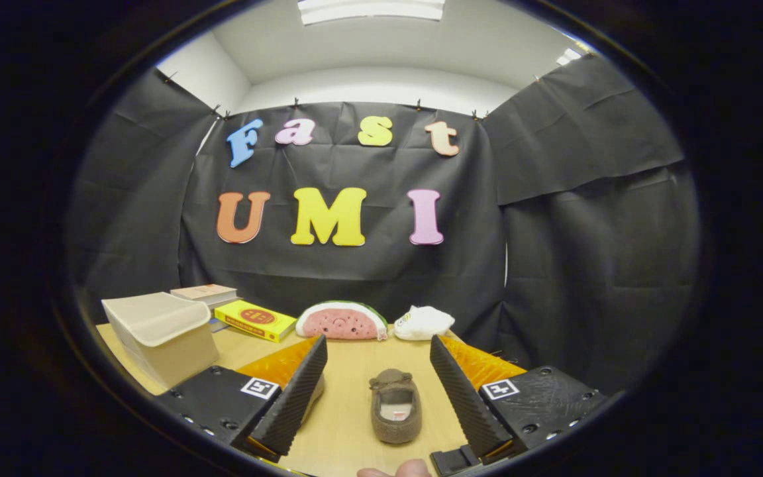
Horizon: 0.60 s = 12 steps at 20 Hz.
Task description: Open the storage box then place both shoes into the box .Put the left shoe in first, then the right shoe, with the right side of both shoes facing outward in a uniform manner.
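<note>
On the table between your spread, empty gripper (378, 391) fingers, the brown shoe (395, 405) is lying lengthwise, while the shut storage box (161, 336) is waiting well off to their left.

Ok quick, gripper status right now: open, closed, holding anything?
Gripper: open and holding nothing; the jaws stand wide apart with a brown loafer lying on the table between them, untouched.
</note>
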Each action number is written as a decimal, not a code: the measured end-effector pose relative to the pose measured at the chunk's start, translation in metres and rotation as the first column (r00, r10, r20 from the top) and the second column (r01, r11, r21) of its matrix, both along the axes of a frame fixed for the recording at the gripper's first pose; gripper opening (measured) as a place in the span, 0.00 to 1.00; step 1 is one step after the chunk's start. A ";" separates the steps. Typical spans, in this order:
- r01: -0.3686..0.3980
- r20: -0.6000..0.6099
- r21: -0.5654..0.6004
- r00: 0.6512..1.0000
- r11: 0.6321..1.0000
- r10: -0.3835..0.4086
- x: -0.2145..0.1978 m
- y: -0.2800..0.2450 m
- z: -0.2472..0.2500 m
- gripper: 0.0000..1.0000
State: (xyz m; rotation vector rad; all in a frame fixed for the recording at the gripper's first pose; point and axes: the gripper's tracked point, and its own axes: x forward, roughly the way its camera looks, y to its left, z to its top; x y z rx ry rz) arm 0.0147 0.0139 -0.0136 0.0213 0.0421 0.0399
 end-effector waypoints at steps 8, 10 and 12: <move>-0.158 -0.017 0.081 0.987 0.984 0.160 0.019 0.059 -0.002 0.96; -0.224 -0.023 0.110 0.974 0.968 0.228 0.026 0.093 -0.002 0.96; -0.296 -0.028 0.137 0.953 0.945 0.303 0.029 0.131 -0.003 0.96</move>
